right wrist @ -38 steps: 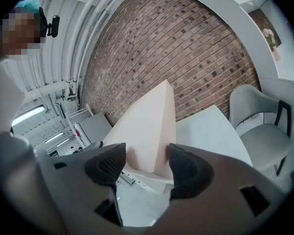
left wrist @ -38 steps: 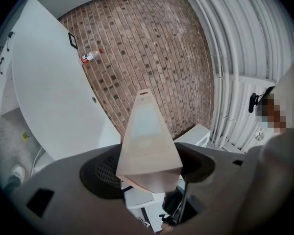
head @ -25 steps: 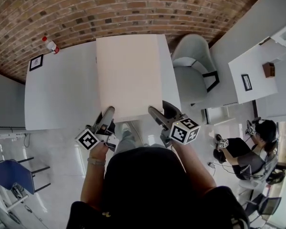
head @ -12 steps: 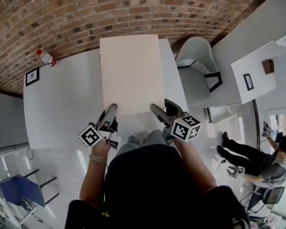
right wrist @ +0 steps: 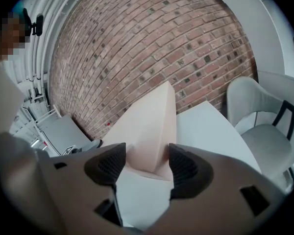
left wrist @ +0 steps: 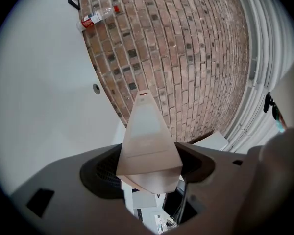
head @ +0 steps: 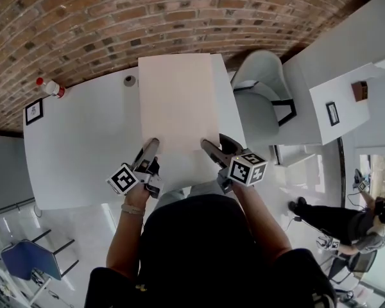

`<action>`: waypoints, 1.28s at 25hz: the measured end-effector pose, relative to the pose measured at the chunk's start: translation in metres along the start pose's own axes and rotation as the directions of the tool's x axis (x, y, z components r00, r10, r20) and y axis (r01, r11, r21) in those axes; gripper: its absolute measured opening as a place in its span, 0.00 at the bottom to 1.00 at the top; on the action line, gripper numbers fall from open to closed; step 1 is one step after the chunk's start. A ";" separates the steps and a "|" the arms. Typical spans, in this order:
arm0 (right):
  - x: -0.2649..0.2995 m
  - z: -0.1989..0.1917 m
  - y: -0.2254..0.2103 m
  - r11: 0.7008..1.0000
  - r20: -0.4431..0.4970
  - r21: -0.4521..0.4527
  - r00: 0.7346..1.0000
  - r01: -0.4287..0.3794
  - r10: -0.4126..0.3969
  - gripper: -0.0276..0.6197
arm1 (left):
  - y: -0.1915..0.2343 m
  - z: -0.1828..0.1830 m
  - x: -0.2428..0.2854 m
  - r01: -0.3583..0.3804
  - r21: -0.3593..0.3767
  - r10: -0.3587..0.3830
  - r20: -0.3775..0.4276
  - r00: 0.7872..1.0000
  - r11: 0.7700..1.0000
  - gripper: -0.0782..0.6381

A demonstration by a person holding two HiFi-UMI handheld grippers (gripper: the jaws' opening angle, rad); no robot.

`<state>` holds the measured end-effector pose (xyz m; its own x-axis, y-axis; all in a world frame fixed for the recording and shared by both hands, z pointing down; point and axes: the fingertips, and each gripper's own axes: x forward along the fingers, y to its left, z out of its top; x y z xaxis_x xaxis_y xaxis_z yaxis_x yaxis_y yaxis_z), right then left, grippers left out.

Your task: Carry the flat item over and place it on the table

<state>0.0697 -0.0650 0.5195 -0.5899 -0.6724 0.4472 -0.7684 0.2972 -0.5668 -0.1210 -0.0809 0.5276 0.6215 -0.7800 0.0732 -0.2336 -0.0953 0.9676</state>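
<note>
Left gripper (head: 149,148), right gripper (head: 209,148) clamp board (head: 179,101) (pale) — apparently over table (head: 77,146).

Both forearms reach forward from bent elbows. The left gripper (head: 149,149) clamps the near-left corner of the flat board (head: 179,108). The right gripper (head: 210,149) clamps its near-right corner. Both pairs of jaws press on the board.
</note>
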 end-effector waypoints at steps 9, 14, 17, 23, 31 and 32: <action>0.029 0.021 -0.064 0.999 -0.090 0.035 0.996 0.004 -0.001 0.48 | 0.030 -0.005 0.061 -0.067 -0.008 0.067 0.017 0.998 0.998 0.56; 0.045 0.034 -0.095 0.999 -0.134 0.035 0.991 0.010 -0.005 0.48 | 0.045 -0.011 0.092 -0.089 -0.071 0.092 0.033 0.995 0.994 0.56; 0.056 0.039 -0.114 0.999 -0.159 0.040 0.987 0.014 -0.008 0.48 | 0.056 -0.013 0.108 -0.110 -0.102 0.115 0.051 0.992 0.989 0.56; 0.081 0.042 -0.144 0.998 -0.218 0.053 0.976 0.021 -0.009 0.48 | 0.083 -0.014 0.131 -0.161 -0.156 0.172 0.059 0.983 0.975 0.56; 0.103 0.042 -0.170 0.996 -0.248 0.087 0.969 0.037 -0.014 0.47 | 0.107 -0.011 0.151 -0.232 -0.150 0.240 0.034 0.970 0.961 0.56; 0.105 0.042 -0.172 0.996 -0.249 0.086 0.968 0.039 -0.016 0.47 | 0.108 -0.011 0.154 -0.230 -0.144 0.236 0.028 0.971 0.962 0.56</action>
<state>0.1503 -0.2158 0.6350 -0.6208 -0.4872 0.6143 -0.7663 0.2113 -0.6068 -0.0423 -0.2050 0.6460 0.5277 -0.7972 0.2932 -0.2605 0.1767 0.9492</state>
